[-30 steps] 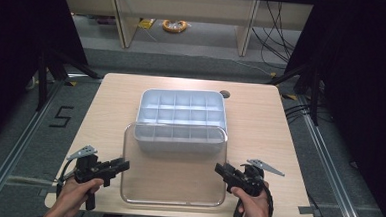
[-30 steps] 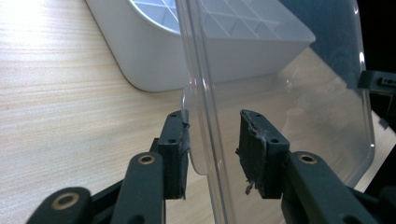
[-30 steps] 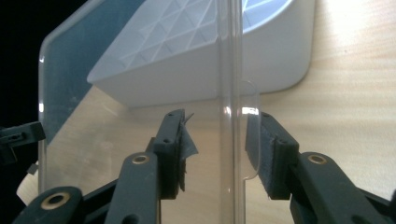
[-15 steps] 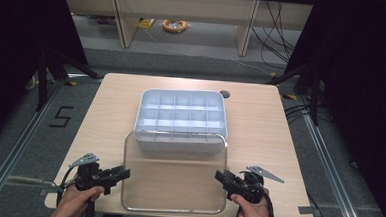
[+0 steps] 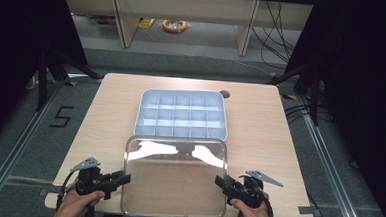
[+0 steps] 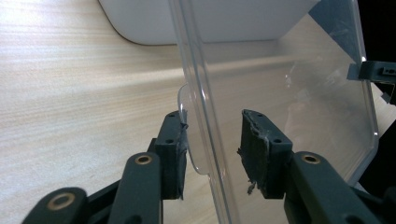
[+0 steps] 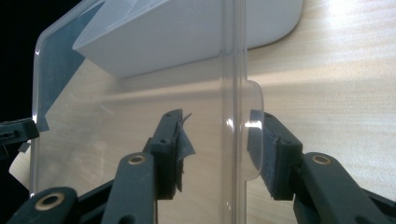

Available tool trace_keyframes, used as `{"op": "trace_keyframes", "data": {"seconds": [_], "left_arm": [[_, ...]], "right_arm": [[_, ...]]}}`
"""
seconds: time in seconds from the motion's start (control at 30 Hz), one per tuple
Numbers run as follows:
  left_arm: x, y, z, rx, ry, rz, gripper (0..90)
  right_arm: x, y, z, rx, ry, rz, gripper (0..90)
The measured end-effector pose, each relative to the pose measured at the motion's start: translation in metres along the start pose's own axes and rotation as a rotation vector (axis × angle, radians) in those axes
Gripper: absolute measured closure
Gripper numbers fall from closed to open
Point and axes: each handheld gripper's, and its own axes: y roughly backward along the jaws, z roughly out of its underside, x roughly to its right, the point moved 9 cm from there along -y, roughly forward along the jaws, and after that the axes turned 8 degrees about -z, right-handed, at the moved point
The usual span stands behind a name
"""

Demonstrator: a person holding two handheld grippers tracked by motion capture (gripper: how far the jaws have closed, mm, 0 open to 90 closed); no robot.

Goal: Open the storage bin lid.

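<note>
Clear plastic, one lid (image 5: 175,176) lies low in the frame's centre, nearly square, its far edge at one white compartment tray (image 5: 182,114) whose long axis runs left to right. Two grippers flank it: left gripper (image 5: 121,178) and right gripper (image 5: 221,180), each with jaws parted around a side tab, not clamped. Pale wooden table (image 5: 269,137); grey floor and dark curtains surround.

Overhead light floods the desk (image 5: 116,109) bright while the surrounds fall to black. Two white glare patches sit on the clear lid (image 5: 175,177) nearest the tray (image 5: 182,114). Up close, the tongs (image 6: 219,149) look soft and the wood washes out.
</note>
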Motion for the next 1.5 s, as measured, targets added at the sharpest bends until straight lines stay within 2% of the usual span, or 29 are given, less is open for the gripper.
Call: {"op": "trace_keyframes", "data": {"seconds": [0.03, 0.13, 0.17, 0.3, 0.33, 0.4, 0.43, 0.47, 0.5, 0.53, 0.57, 0.63, 0.8, 0.93, 0.97, 1.0, 1.17, 1.23, 1.3, 1.33, 1.4, 1.43, 1.5], "left_arm": [[0.000, 0.000, 0.001, -0.001, 0.002, 0.005, 60.3], [0.000, -0.001, 0.003, -0.006, 0.001, 0.004, 60.2], [0.001, -0.001, 0.003, -0.008, -0.001, 0.003, 60.1], [0.002, 0.000, 0.005, -0.011, 0.002, 0.003, 60.1], [0.002, 0.000, 0.006, -0.012, -0.001, 0.003, 60.1], [0.002, 0.001, 0.008, -0.022, -0.004, 0.004, 60.1], [0.003, 0.001, 0.009, -0.020, 0.001, 0.003, 60.1], [0.003, 0.001, 0.010, -0.028, 0.002, 0.003, 60.1], [0.003, 0.000, 0.010, -0.018, 0.004, -0.003, 60.0], [0.003, 0.000, 0.010, -0.019, 0.001, 0.002, 59.8], [0.003, 0.000, 0.012, -0.035, -0.007, 0.005, 59.5], [0.002, -0.001, 0.014, -0.042, -0.001, 0.002, 59.2], [0.001, -0.001, 0.015, -0.044, 0.000, -0.001, 58.8], [0.001, -0.003, 0.019, -0.073, -0.005, -0.004, 57.5], [0.001, -0.004, 0.020, -0.075, -0.006, -0.006, 57.1], [0.002, -0.004, 0.020, -0.080, -0.005, -0.003, 56.8], [0.001, -0.005, 0.021, -0.086, -0.005, -0.007, 56.1], [0.000, -0.007, 0.023, -0.103, -0.001, -0.012, 55.5], [0.000, -0.008, 0.023, -0.105, 0.002, -0.015, 54.4], [0.001, -0.008, 0.023, -0.108, 0.001, -0.015, 54.3], [0.002, -0.009, 0.024, -0.111, 0.001, -0.013, 54.3], [0.002, -0.009, 0.024, -0.116, -0.002, -0.013, 54.1], [0.002, -0.009, 0.025, -0.119, 0.000, -0.013, 54.1]], "right_arm": [[0.003, 0.000, 0.000, 0.001, 0.018, 0.009, 56.3], [0.003, -0.001, 0.001, 0.000, 0.017, 0.009, 56.3], [0.007, -0.001, 0.000, 0.000, 0.063, 0.015, 56.1], [0.007, 0.001, 0.002, -0.007, 0.059, 0.021, 55.9], [0.001, 0.001, 0.003, -0.008, -0.001, 0.013, 55.8], [0.008, 0.001, 0.004, -0.012, 0.067, 0.024, 55.6], [0.007, 0.001, 0.005, -0.013, 0.069, 0.018, 55.4], [0.007, 0.001, 0.005, -0.010, 0.058, 0.026, 55.4], [0.007, 0.001, 0.005, -0.008, 0.068, 0.027, 55.3], [0.005, 0.003, 0.007, -0.022, 0.044, 0.022, 55.1], [0.008, 0.001, 0.007, -0.015, 0.060, 0.032, 54.9], [0.008, 0.001, 0.009, -0.028, 0.046, 0.027, 54.5], [0.007, 0.000, 0.013, -0.051, 0.062, 0.029, 53.8], [0.009, -0.003, 0.015, -0.055, 0.062, 0.044, 52.6], [0.005, -0.002, 0.017, -0.071, 0.008, 0.042, 52.3], [0.011, -0.003, 0.017, -0.070, 0.054, 0.051, 51.9], [0.012, -0.003, 0.018, -0.076, 0.042, 0.047, 51.4], [0.012, -0.004, 0.019, -0.087, 0.039, 0.050, 51.4], [0.014, -0.006, 0.019, -0.084, 0.051, 0.058, 50.9], [0.011, -0.006, 0.021, -0.095, 0.000, 0.053, 50.6], [0.011, -0.006, 0.021, -0.092, -0.006, 0.054, 50.6], [0.016, -0.006, 0.020, -0.096, 0.038, 0.060, 50.2], [0.017, -0.006, 0.019, -0.094, 0.040, 0.062, 49.9]]}}
